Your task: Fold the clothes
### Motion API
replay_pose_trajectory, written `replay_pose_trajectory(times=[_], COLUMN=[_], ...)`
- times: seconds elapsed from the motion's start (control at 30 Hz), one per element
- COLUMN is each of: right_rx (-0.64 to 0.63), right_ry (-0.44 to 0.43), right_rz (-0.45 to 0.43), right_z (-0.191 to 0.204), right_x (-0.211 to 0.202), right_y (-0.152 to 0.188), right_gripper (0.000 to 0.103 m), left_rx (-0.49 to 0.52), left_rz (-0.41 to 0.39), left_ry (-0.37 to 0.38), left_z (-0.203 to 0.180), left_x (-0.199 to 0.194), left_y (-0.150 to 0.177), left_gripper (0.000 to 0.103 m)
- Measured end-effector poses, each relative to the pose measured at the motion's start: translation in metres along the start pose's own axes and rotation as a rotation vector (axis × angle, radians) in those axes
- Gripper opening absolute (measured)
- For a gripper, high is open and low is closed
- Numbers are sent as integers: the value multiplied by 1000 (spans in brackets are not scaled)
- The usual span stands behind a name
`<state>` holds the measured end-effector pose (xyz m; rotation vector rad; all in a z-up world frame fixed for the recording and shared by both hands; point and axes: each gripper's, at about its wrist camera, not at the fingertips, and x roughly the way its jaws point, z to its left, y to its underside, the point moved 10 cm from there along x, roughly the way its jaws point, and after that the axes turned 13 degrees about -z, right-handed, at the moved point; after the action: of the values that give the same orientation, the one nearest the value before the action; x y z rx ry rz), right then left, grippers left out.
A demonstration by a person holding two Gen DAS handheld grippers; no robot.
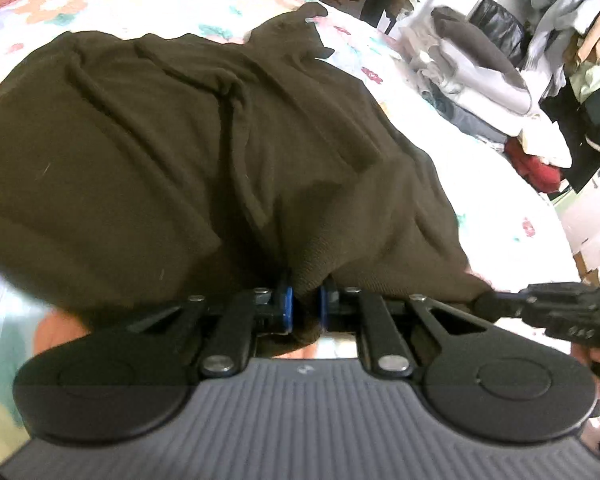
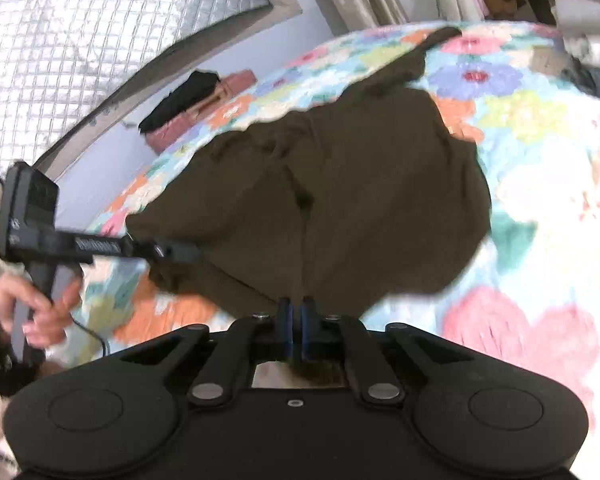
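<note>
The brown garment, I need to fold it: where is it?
Brown garment lies mid-frame on the floral bedspread, near edge pinched by both the left gripper and right gripper.

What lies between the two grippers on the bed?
In the right wrist view, the near hem of the dark brown garment runs from the left gripper to the right gripper, each shut on it; the floral bedspread lies beneath.

We note a dark olive-brown knit cloth garment point(image 1: 172, 152), matt and wrinkled, on the flower-printed quilted cloth bedspread point(image 2: 540, 128); beyond the bedspread, a shiny silver quilted foil panel point(image 2: 100, 32).
</note>
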<state>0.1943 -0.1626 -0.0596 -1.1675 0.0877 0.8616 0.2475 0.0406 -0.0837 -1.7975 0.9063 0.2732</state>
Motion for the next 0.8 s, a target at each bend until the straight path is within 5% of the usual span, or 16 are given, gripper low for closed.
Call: replay_pose_trajectory(times=[0.07, 0.17, 0.27, 0.33, 0.37, 0.4, 0.43, 0.57, 0.63, 0.67, 0.8], right_rx=[-21, -86, -164, -168, -158, -149, -140, -95, -97, -112, -97], right_ry=[29, 27, -27, -51, -53, -45, -36, -30, -39, -56, -130], right_rz=[46, 86, 45, 12, 4, -3, -10, 41, 123, 134, 124], right_z=[-3, 5, 27, 38, 40, 37, 35, 25, 26, 27, 33], right_x=[-7, -4, -3, -3, -1, 4, 8, 37, 54, 54, 33], right_y=[17, 34, 27, 22, 21, 21, 21, 27, 44, 46, 41], right_gripper=[4, 4, 10, 22, 43, 54, 54, 54, 16, 8, 7], left_rx=[-22, 41, 19, -8, -27, -39, -50, -87, -71, -76, -62], left_rz=[39, 127, 133, 116, 116, 120, 122, 113, 101, 114, 103], left_ry=[29, -48, -47, -28, -19, -14, -8, 3, -13, -25, -52], left_z=[-4, 6, 10, 12, 14, 17, 18, 18, 16, 17, 9], left_x=[-5, 4, 9, 8, 8, 8, 8, 10, 11, 12, -2], left_y=[18, 44, 42, 37, 37, 37, 37, 36, 37, 40, 43], left_gripper=[11, 11, 13, 26, 31, 37, 39, 35, 10, 10, 6])
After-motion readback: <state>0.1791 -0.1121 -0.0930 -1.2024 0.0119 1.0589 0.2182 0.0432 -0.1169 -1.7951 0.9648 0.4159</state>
